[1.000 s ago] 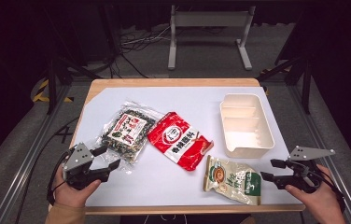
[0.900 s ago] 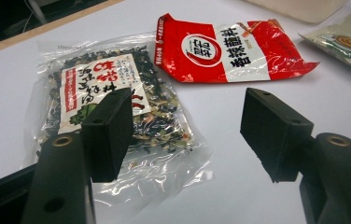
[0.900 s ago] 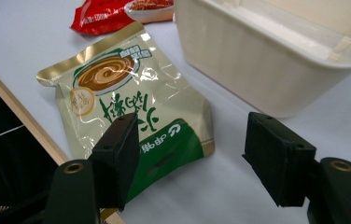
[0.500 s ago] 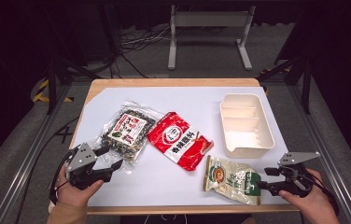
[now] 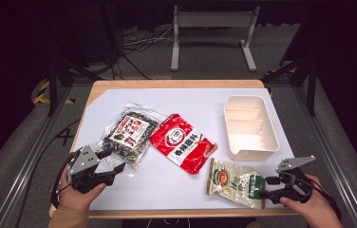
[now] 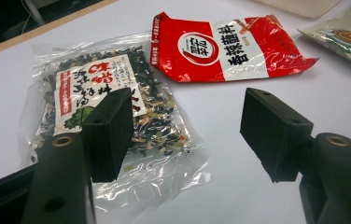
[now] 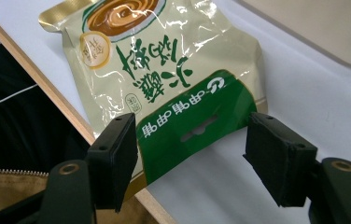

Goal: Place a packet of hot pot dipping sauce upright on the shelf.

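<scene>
My right claw (image 5: 267, 187) has dropped toward me and slid left since a second ago, so its open jaws now straddle the green end of the green-and-cream pouch (image 5: 236, 175); my left claw (image 5: 113, 161) has barely shifted, hanging open at the near corner of the seaweed packet (image 5: 128, 133).

In the right gripper view the pouch (image 7: 164, 79) lies flat at the desk's (image 5: 167, 102) near edge, at about 5 o'clock from the middle, its green header with the hang slot between my jaws but not yet pinched. I judge it light, soft and crinkly, the film glossy and likely slippery, the contents loose enough to slump if lifted by one end. The flat sealed header is the firmest place to bite; it overhangs the edge slightly, which should let a jaw slip beneath.

The seaweed packet (image 6: 103, 100), at 9 o'clock, looks lighter still, with a clear slack margin nearest my left jaws; its brittle contents could crush, so that margin is where I'd take hold.

Counted: three packets — one seaweed, one red packet (image 5: 181, 141) at the centre, one green-and-cream pouch — and one cream tray (image 5: 267, 130) with three compartments at 2 o'clock, empty. Two claws, both open.
</scene>
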